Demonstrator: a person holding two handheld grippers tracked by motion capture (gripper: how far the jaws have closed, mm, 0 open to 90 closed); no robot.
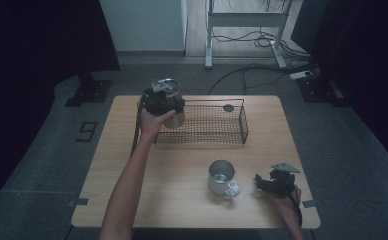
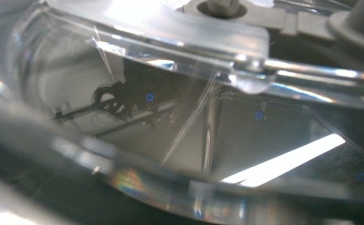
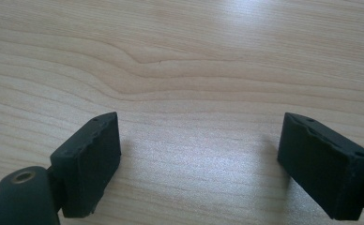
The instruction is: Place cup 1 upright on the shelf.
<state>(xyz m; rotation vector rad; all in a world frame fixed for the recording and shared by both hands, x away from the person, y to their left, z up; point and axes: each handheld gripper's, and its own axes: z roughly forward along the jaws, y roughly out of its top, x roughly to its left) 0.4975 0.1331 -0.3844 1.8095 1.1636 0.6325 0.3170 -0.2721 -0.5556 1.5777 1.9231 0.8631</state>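
Note:
My left gripper (image 1: 166, 102) is shut on a shiny metal cup (image 1: 177, 119) and holds it above the left end of a black wire basket (image 1: 217, 135) at the back of the table. The left gripper view looks at the cup's curved reflective wall (image 2: 138, 108) from very close. A second metal mug (image 1: 221, 176) with a handle stands upright on the wooden table (image 1: 177, 165), front of centre. My right gripper (image 1: 260, 181) rests low on the table just right of that mug. Its jaws stand open (image 3: 201, 126) with bare wood between the pads (image 3: 93, 154).
A small dark round object (image 1: 228, 107) lies at the back of the basket. Beyond the table are a dark floor, a desk frame (image 1: 244, 20) with loose cables, and black curtains on both sides.

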